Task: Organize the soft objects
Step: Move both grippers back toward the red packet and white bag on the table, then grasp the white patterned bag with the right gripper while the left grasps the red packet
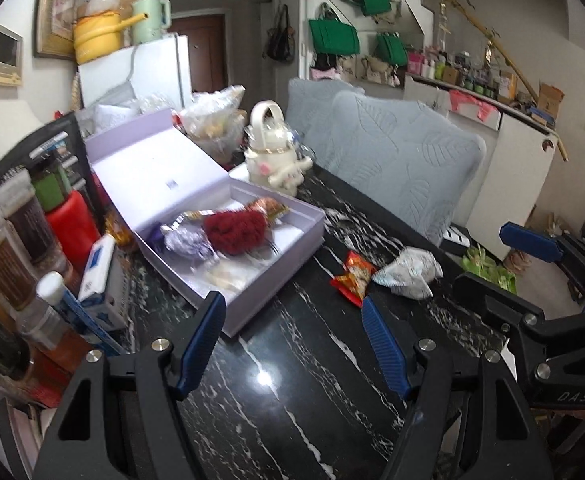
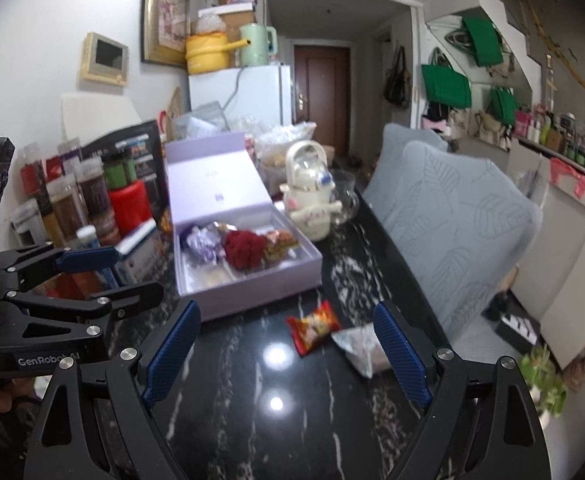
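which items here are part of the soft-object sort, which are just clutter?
Job:
open lilac cardboard box
fuzzy dark red item in it
crinkled purple foil packet in it
red snack packet
crumpled silver-white wrapper

Clutter:
cream plush-trimmed kettle
brown spice jars
grey leaf-pattern cushion

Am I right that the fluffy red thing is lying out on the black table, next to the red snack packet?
Not quite: the fluffy red thing lies inside the open lilac box, as the right wrist view shows. Only the red snack packet is out on the black table.
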